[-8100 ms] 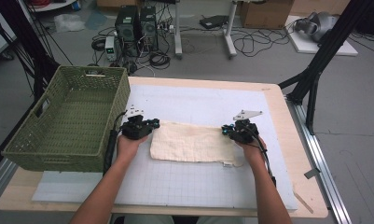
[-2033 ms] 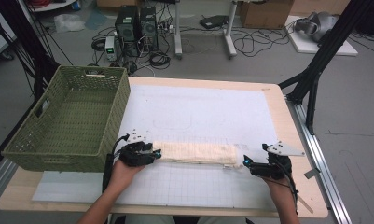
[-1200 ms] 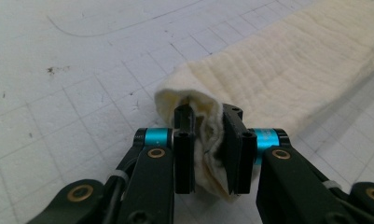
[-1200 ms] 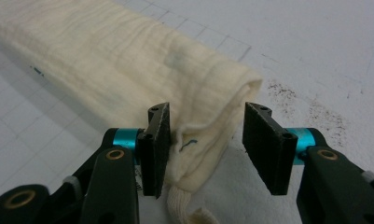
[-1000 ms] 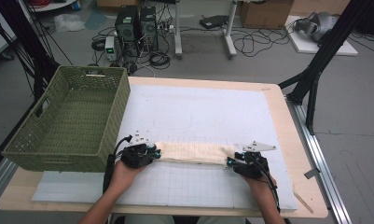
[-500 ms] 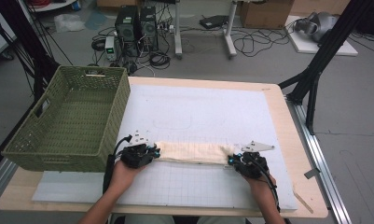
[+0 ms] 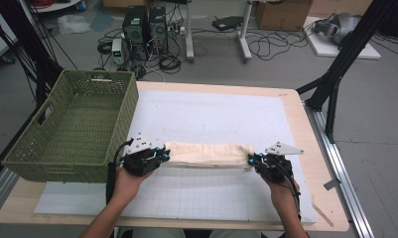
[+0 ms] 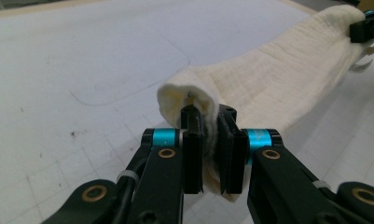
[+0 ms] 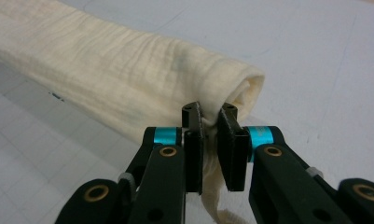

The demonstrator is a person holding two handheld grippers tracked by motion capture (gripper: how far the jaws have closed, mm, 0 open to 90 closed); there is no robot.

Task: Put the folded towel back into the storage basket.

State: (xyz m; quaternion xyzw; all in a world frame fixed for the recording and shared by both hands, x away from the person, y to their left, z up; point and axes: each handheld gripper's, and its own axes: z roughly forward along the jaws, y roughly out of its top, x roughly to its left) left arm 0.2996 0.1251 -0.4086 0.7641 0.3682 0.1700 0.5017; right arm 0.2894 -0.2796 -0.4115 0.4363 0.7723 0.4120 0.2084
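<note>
A cream cloth (image 7: 206,153), folded into a long roll-like strip, stretches across the near part of the white mat (image 7: 211,114). My left gripper (image 7: 163,156) is shut on its left end; the left gripper view shows the pads (image 8: 192,140) pinching the bunched cloth (image 8: 278,74). My right gripper (image 7: 251,161) is shut on the right end, and the right gripper view shows the cloth (image 9: 105,70) squeezed between its pads (image 9: 231,149). Both pairs of jaws have just been closing on the fabric. The ends look slightly raised off the mat.
A green woven basket (image 7: 129,104) stands empty at the table's left, close to my left hand. The wooden table edge (image 7: 310,148) runs along the right. Black stand legs (image 7: 335,74) rise beyond the right corner. Computer boxes and cables lie on the floor behind.
The cloth went from a wide flat sheet to a narrow folded strip. My right gripper came in from the right onto the strip's end. Both grippers closed on the ends and rose a little.
</note>
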